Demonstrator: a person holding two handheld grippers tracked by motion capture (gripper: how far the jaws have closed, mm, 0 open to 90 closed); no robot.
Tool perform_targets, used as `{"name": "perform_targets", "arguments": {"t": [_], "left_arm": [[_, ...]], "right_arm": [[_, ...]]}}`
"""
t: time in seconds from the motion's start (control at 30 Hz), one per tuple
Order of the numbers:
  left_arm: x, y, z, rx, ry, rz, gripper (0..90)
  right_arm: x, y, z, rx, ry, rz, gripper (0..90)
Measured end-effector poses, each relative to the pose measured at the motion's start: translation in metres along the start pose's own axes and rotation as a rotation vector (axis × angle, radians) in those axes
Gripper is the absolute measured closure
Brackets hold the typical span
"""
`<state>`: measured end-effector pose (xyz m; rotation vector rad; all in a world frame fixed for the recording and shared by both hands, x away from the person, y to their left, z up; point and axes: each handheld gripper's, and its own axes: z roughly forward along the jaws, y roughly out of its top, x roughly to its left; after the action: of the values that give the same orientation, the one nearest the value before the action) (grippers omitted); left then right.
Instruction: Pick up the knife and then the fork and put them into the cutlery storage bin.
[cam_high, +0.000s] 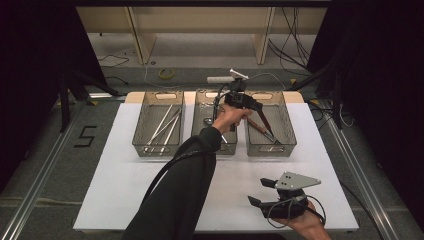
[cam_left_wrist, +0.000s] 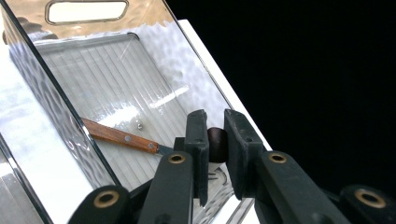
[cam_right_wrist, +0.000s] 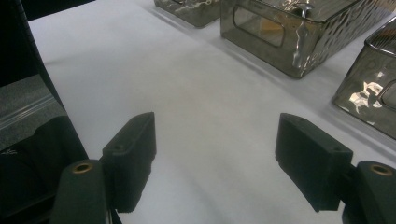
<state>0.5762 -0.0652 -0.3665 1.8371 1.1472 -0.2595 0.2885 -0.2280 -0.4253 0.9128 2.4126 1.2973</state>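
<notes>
Three clear bins sit in a row on the white table (cam_high: 125, 190); the left gripper (cam_high: 259, 111) hangs over the right-hand bin (cam_high: 287, 131), clenched on the dark butt end of a wooden-handled knife (cam_left_wrist: 216, 143), which sits pinched between its pads above the bin floor, while a second wooden-handled knife (cam_left_wrist: 122, 137) lies flat on that floor just beyond the jaws. Right gripper (cam_high: 256, 193) is released, jaws wide with bare table between them, parked low at the near right edge, well apart from the bins. Room: dark curtains both sides, grey floor with cables and a tape roll (cam_high: 166, 74) behind the table.
</notes>
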Motion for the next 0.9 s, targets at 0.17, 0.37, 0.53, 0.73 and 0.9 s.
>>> {"name": "perform_targets", "arguments": {"t": [0.17,0.37,0.53,0.73,0.9], "left_arm": [[-0.001,0.001,0.002,-0.016,0.037,0.007,78.2],[-0.001,0.004,0.006,-0.029,0.069,0.012,77.2],[0.005,0.005,0.011,-0.033,0.108,0.012,75.3],[0.011,0.005,0.017,-0.037,0.161,0.018,71.9],[0.015,0.007,0.023,-0.033,0.184,0.026,71.5]], "right_arm": [[0.001,0.0,0.0,-0.001,0.001,-0.002,30.1],[0.001,0.0,0.001,0.002,0.006,-0.009,30.1],[0.002,0.0,0.001,0.005,0.012,-0.01,30.1],[0.002,0.0,0.001,0.011,0.015,-0.014,30.1],[0.003,0.0,0.002,0.01,0.015,-0.019,30.1]]}}
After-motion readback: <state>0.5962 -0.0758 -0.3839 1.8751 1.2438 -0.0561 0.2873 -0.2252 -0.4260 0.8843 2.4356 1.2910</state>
